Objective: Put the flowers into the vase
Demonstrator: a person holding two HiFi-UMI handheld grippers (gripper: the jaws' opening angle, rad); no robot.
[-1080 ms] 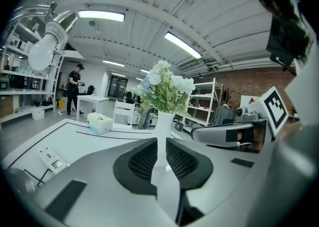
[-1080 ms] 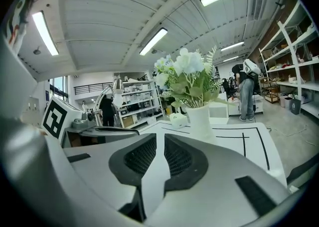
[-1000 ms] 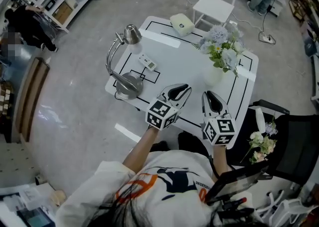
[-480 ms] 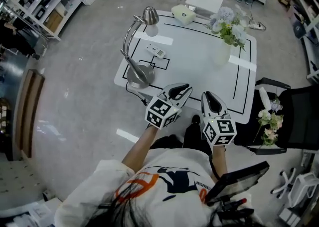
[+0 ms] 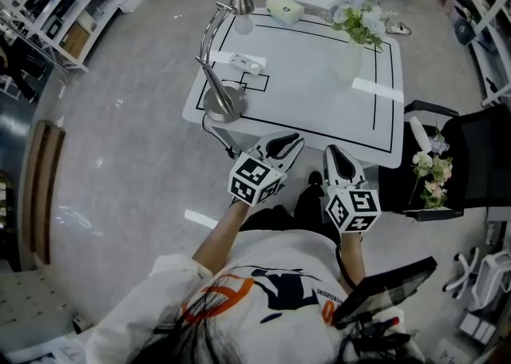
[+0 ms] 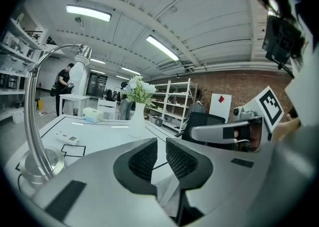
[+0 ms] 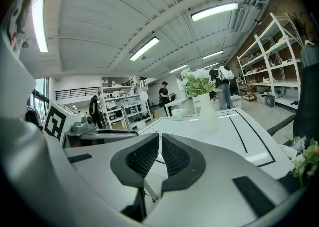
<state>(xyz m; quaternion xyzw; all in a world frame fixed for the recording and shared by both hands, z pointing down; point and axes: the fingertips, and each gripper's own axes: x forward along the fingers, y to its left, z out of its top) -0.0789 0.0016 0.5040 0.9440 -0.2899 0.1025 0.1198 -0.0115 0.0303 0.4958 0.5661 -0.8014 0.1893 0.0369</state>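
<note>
Left hand-held gripper [image 5: 283, 145] and right hand-held gripper [image 5: 342, 160] hover empty at the counter's [image 5: 311, 95] 6 o'clock edge, each released to a narrow slit. The right's jaws have just been closing on nothing. Loose flowers [image 5: 431, 172] lie on the chair [image 5: 483, 155] at 3 o'clock, probably waiting for pickup. The vase [image 5: 349, 63], already holding a bunch, stands at 1 o'clock.

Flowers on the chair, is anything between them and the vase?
Nothing visible blocks them. The flowers lie on the black chair beside the table; only its bare top lies between them and the vase.
</note>
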